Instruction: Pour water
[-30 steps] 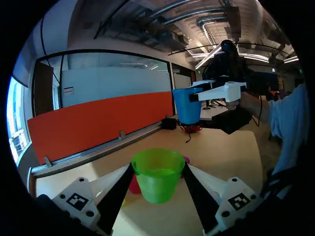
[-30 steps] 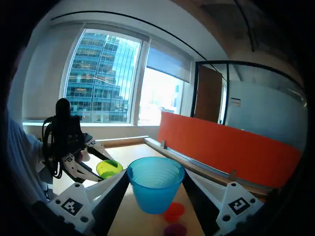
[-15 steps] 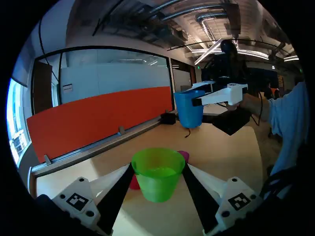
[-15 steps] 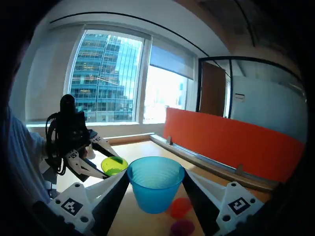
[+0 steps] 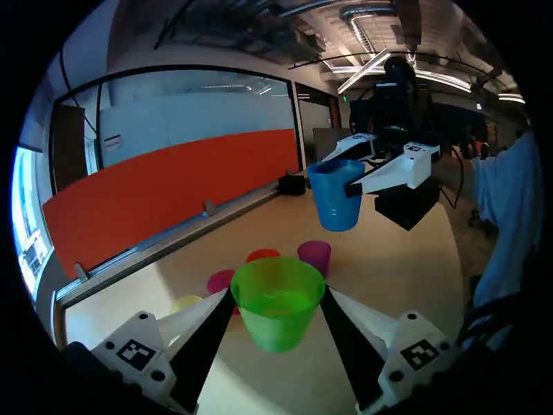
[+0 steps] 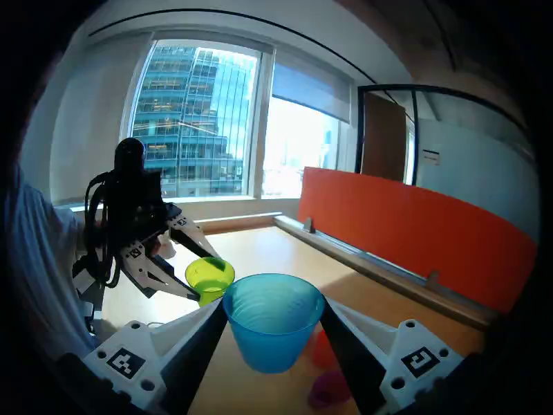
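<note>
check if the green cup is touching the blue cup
Apart. The left gripper view shows tabletop between the green cup and the blue cup.

A light wooden surface point(image 5: 408, 270) is bordered along one side by a long orange partition point(image 5: 173, 183), at whose foot a metal rail point(image 5: 166, 238) is run. Behind the partition a frosted glass wall point(image 5: 200, 124) framed in black is seen, with a brown door point(image 5: 69, 149) beside it. Exposed pipes and ducts point(image 5: 304, 21) are carried across the dark ceiling, which is lit by long strip lights point(image 5: 363, 62). In the right gripper view, tall windows point(image 6: 297, 145) are set in a pale wall, and a glass high-rise point(image 6: 186, 131) is seen through them in bright daylight.
</note>
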Available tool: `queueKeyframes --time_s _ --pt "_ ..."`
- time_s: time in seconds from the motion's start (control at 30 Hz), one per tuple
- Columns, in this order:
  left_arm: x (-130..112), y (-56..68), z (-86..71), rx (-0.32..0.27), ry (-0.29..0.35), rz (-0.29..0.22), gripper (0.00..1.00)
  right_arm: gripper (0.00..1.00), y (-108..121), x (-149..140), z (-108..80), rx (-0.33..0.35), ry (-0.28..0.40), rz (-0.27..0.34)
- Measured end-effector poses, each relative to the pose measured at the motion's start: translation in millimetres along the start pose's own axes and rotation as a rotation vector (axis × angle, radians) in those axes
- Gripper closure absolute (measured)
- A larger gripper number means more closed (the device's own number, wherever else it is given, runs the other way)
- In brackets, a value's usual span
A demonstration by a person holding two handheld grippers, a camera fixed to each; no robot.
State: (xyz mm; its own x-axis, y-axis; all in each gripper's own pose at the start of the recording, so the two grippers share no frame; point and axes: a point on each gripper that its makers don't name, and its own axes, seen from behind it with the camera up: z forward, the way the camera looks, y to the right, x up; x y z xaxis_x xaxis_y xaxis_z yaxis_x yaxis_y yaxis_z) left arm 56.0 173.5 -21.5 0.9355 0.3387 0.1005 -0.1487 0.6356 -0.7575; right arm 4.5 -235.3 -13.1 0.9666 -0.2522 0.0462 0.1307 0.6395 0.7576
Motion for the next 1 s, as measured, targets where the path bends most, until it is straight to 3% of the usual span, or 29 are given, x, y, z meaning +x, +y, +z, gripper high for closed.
queueKeyframes --time_s 0.37,1.0 --pt "-33.0 6.7 12.3 -0.032 -0.101 0.003 0.13 0.06 -4.8 -40.6 9.5 0.028 -0.074 0.009" --pt "-90.4 22.5 29.8 -0.101 -0.25 0.003 0.13 0.06 -23.1 -112.1 31.3 0.092 -0.226 -0.045"
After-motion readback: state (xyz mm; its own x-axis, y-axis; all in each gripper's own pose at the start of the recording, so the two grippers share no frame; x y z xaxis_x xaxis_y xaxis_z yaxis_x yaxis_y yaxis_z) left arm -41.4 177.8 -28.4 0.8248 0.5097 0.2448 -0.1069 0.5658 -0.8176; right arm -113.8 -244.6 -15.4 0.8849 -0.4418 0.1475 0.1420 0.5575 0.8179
